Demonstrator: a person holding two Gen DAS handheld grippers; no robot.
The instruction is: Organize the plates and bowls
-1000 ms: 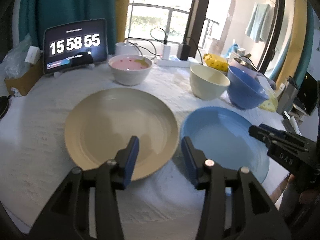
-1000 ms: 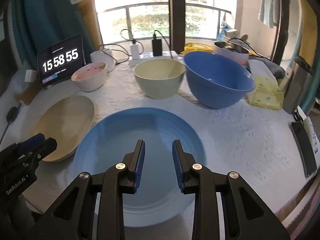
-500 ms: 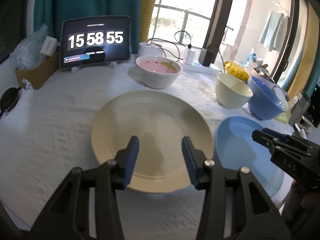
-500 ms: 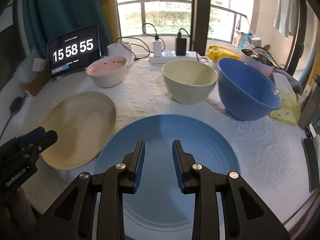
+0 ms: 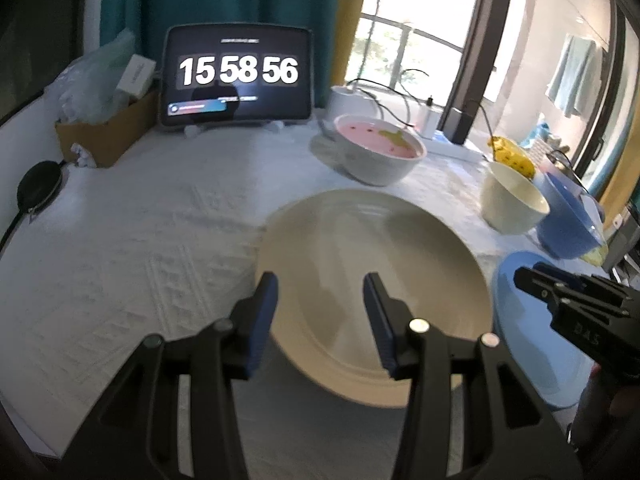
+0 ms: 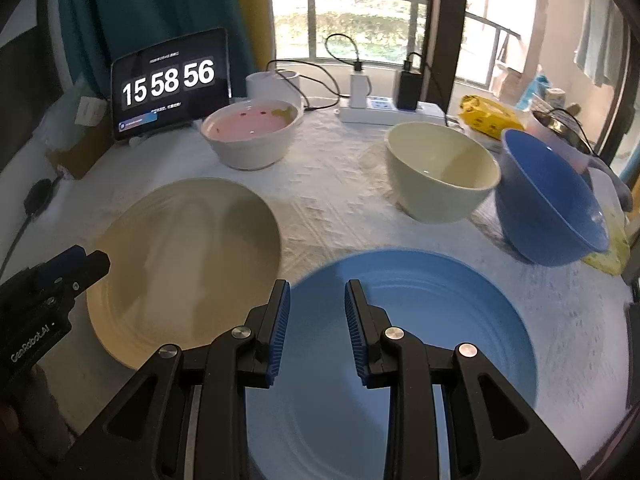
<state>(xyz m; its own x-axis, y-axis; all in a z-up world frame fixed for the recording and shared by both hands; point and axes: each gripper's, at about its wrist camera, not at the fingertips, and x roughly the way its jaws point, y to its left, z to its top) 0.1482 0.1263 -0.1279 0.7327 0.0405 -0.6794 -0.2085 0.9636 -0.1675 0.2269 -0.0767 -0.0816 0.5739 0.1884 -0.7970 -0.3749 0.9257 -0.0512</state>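
A cream plate point(image 5: 372, 264) lies flat on the white tablecloth, with a blue plate point(image 6: 420, 340) to its right. My left gripper point(image 5: 319, 284) hovers open above the cream plate's near left part, nothing between its fingers. My right gripper point(image 6: 316, 292) hangs open over the blue plate's near left rim, also empty. Behind the plates stand a white bowl with a pink inside point(image 6: 252, 132), a cream bowl point(image 6: 440, 172) and a blue bowl point(image 6: 552, 208). In the right wrist view the left gripper point(image 6: 68, 272) shows beside the cream plate point(image 6: 188, 264).
A tablet showing a clock point(image 5: 238, 74) stands at the back left beside a cardboard box point(image 5: 104, 132). A power strip with chargers and cables point(image 6: 392, 110) and a yellow packet point(image 6: 488, 116) lie at the back. A black round object point(image 5: 38, 190) rests at the left edge.
Both grippers have shifted leftward over the table, so the plates and bowls sit further right in each view. Their jaws keep the same width. The clock's seconds have ticked up by one.
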